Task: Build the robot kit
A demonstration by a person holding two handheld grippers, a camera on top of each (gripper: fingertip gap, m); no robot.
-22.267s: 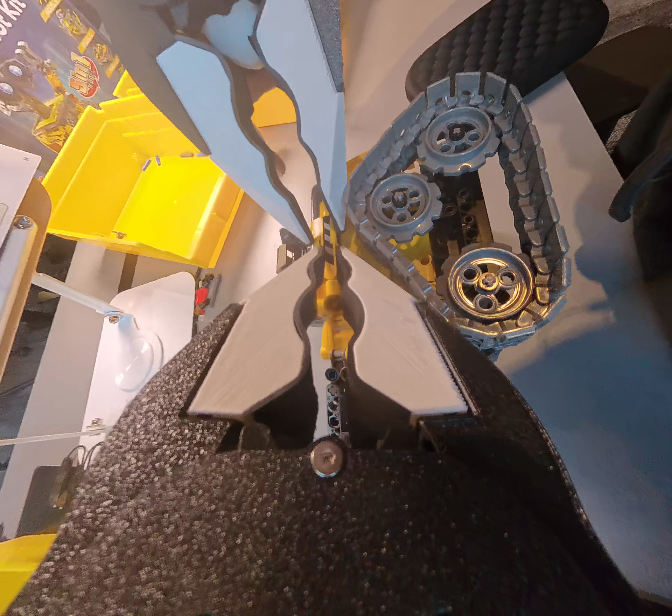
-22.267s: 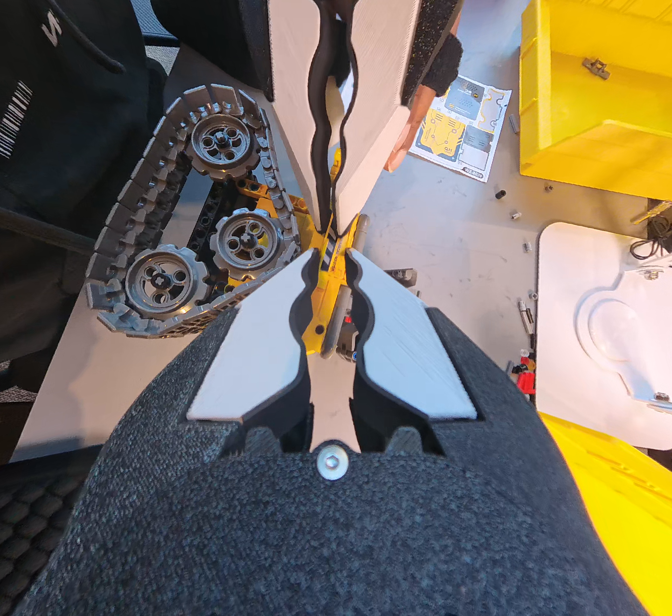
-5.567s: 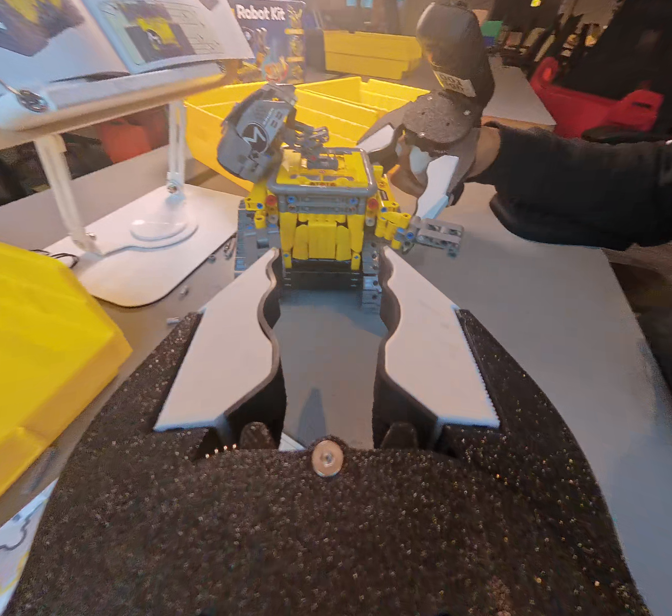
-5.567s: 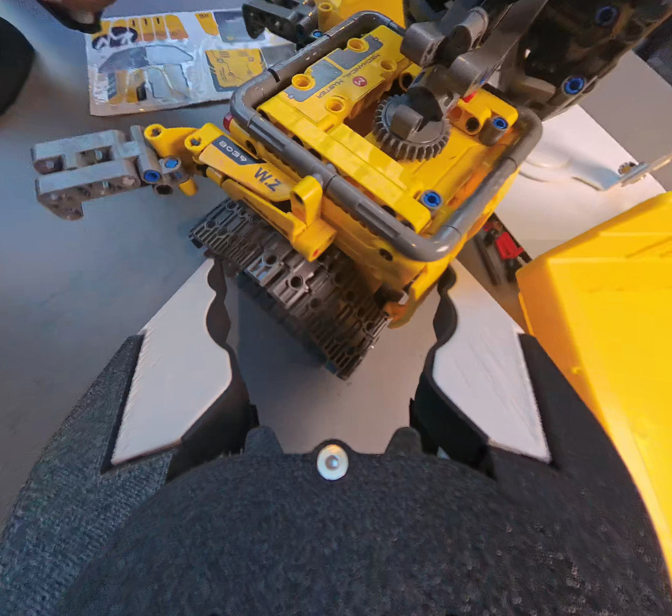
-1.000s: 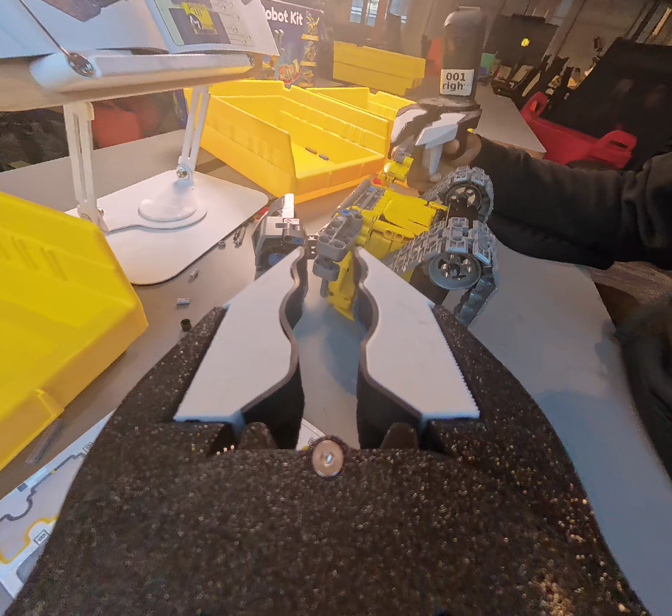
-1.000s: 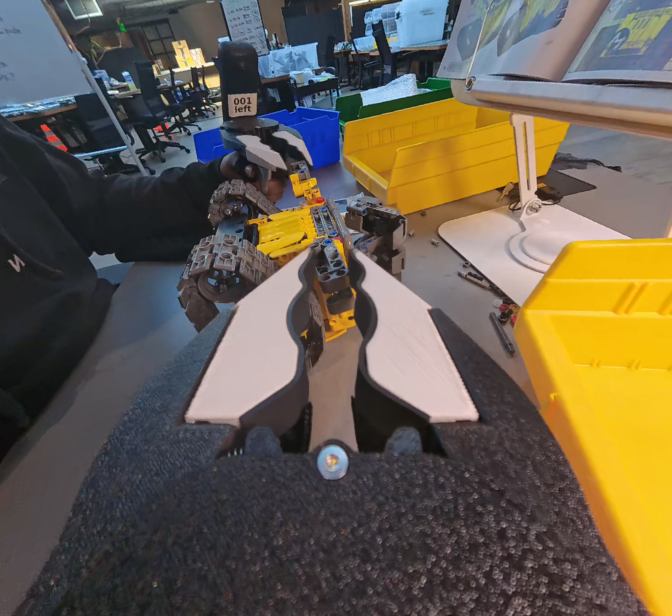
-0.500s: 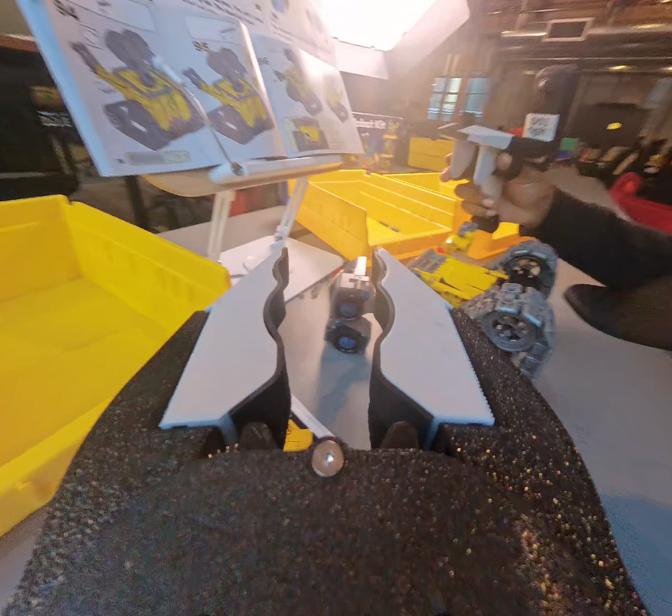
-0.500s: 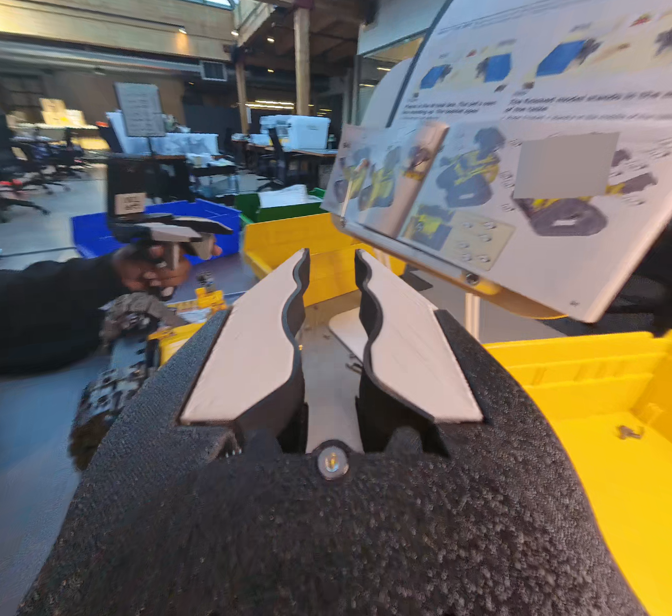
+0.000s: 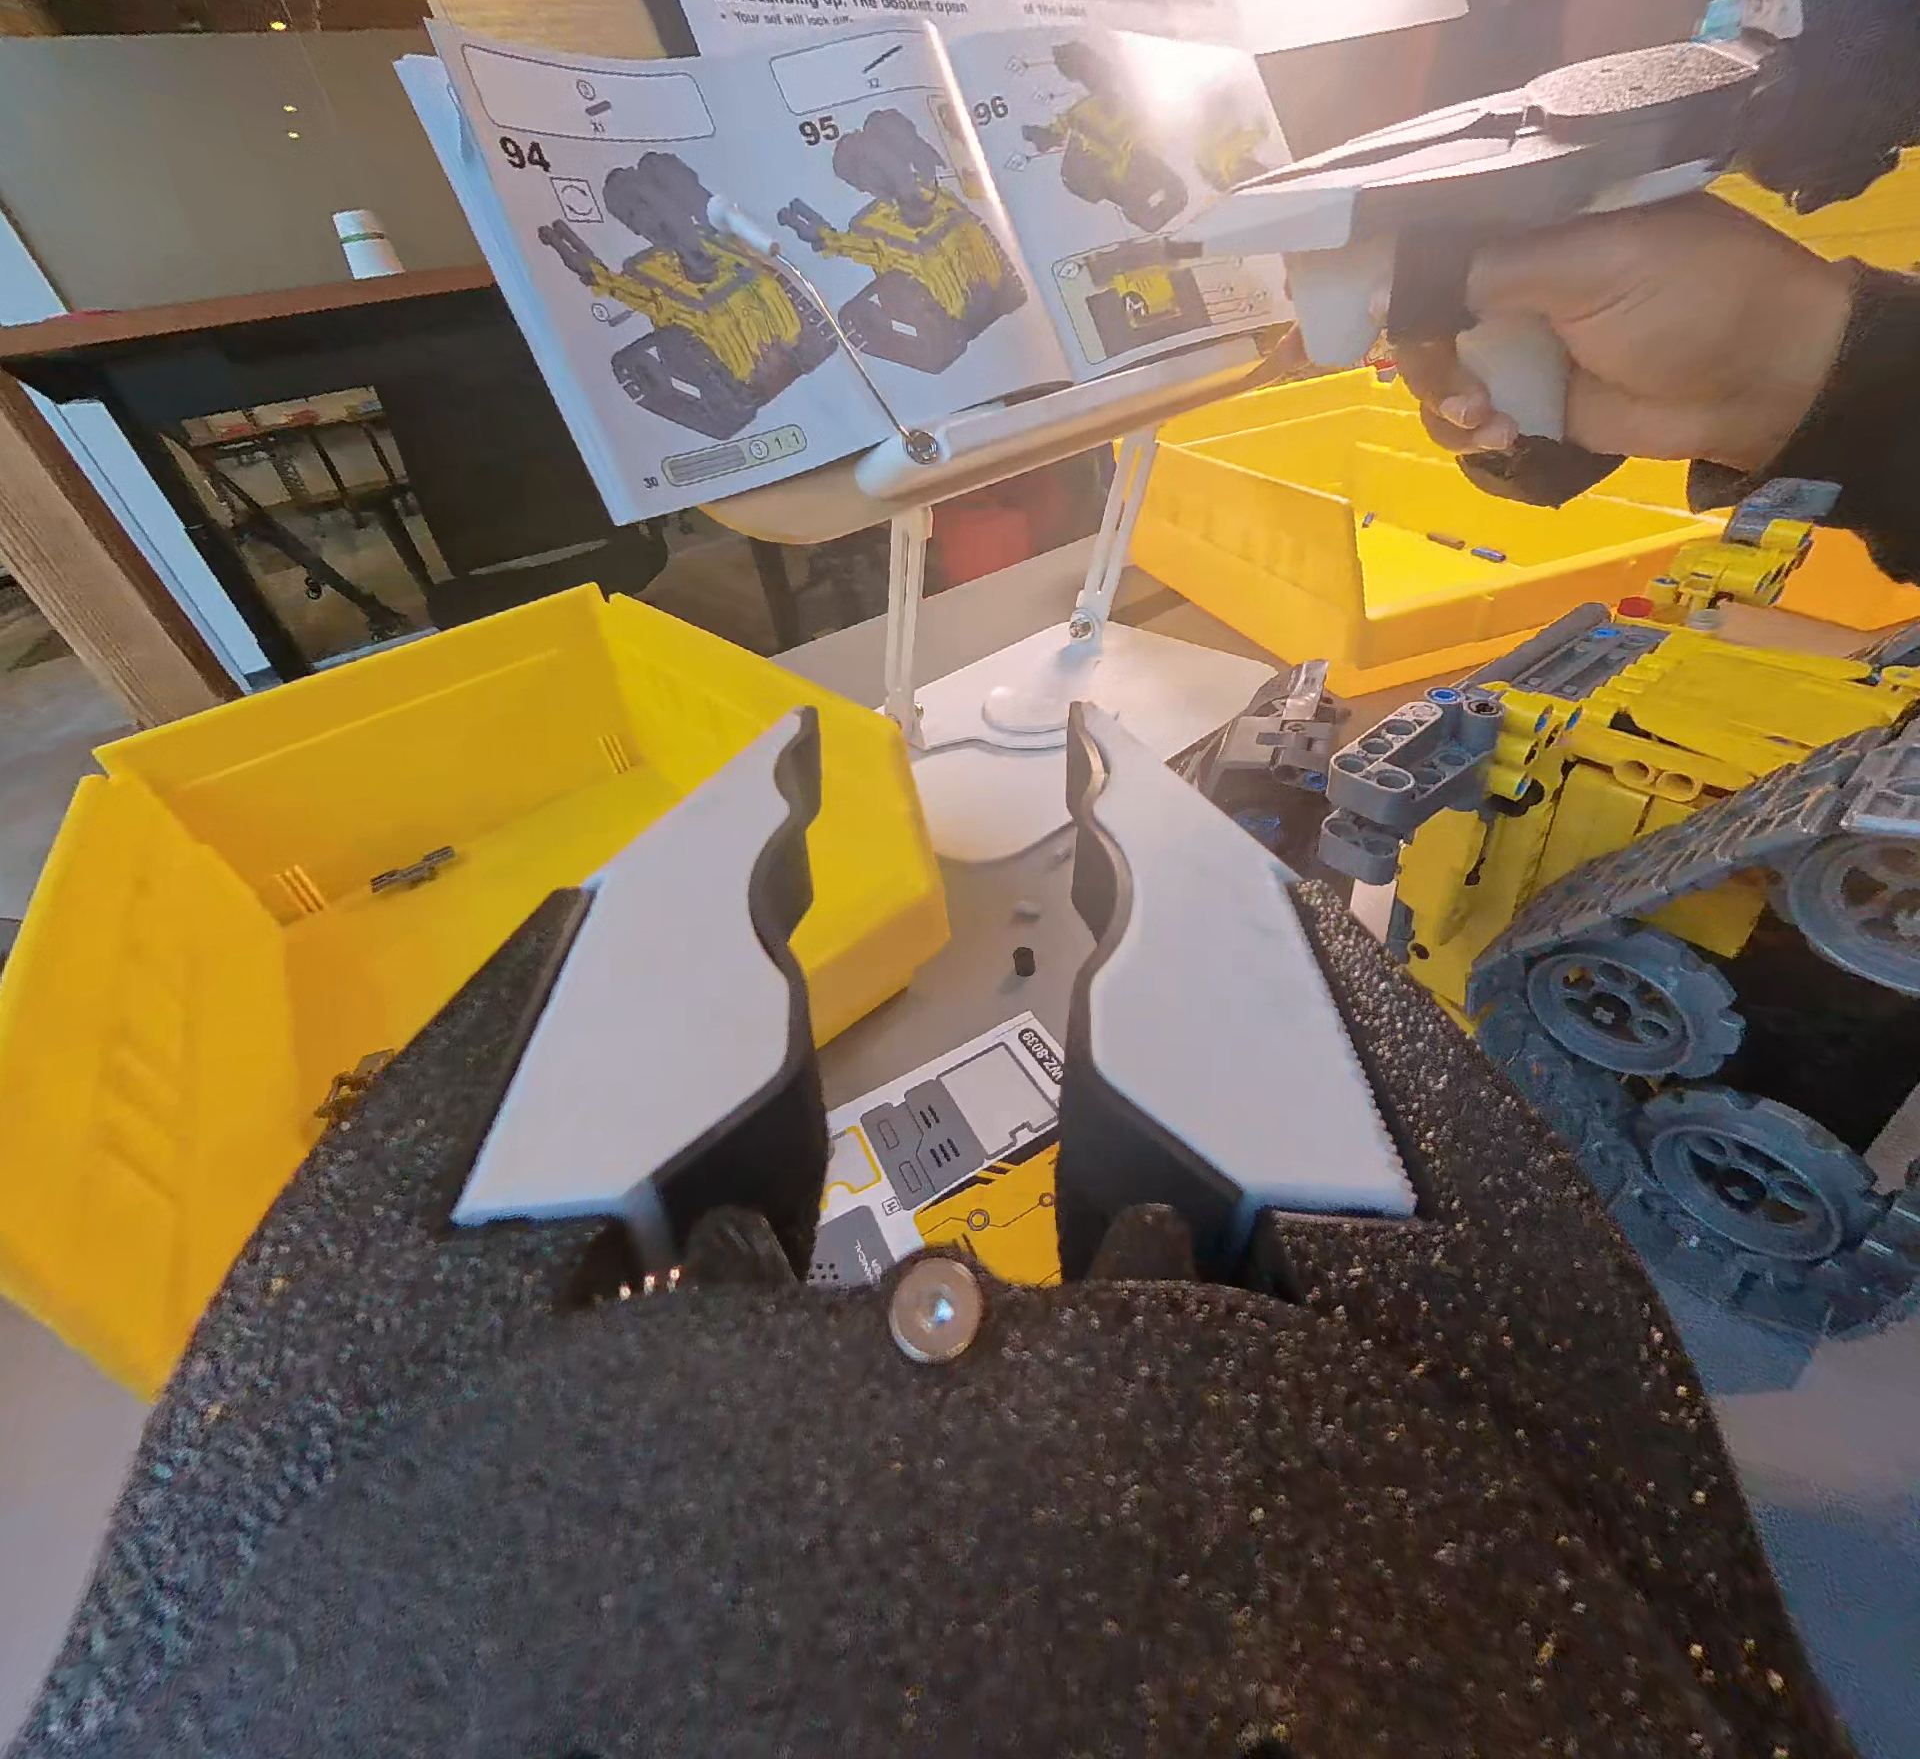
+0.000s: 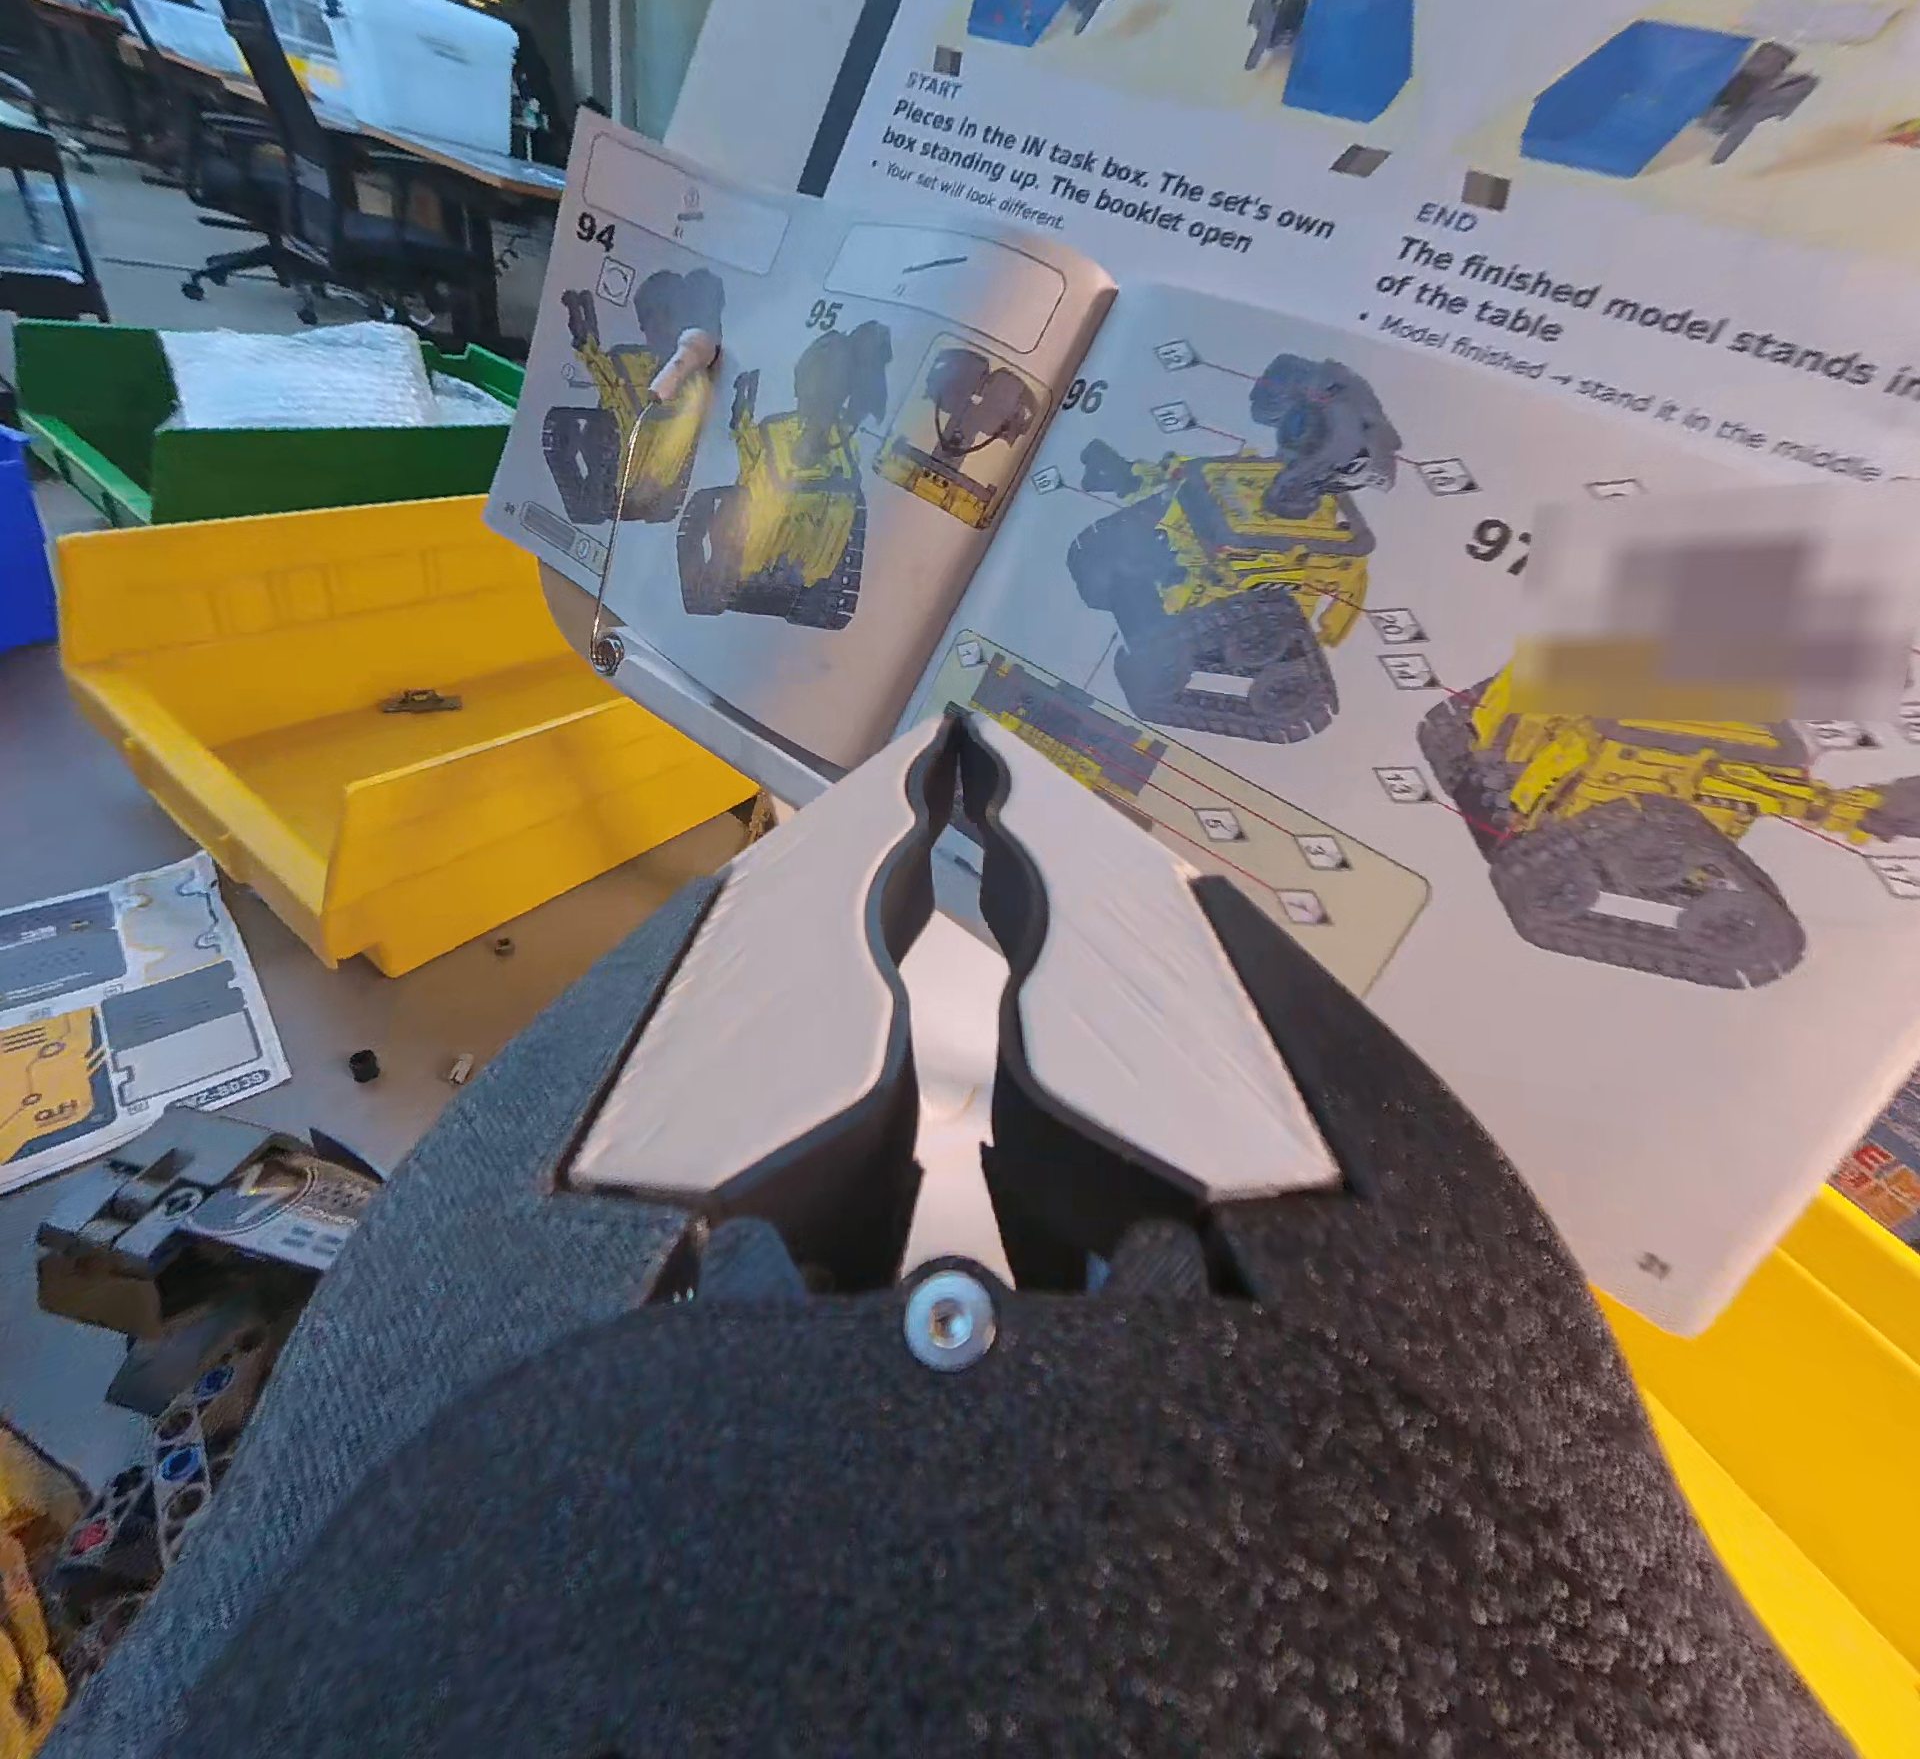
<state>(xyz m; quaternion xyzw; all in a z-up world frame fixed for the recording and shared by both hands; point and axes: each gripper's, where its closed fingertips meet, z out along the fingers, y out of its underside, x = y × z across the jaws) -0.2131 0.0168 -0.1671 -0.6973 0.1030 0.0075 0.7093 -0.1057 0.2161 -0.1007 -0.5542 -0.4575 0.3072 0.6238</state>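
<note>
Both raised, right hand-held gripper (image 10: 954,733) closed at booklet (image 10: 1195,587), left hand-held gripper (image 9: 940,733) open

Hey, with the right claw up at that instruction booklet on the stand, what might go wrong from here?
The right claw is shut at the booklet's lower edge; a tug might crease or tear a page, or pull it from the wire page holder. The tipped-over yellow model lies close beside the open left claw; a sideways swing may knock it.
</note>
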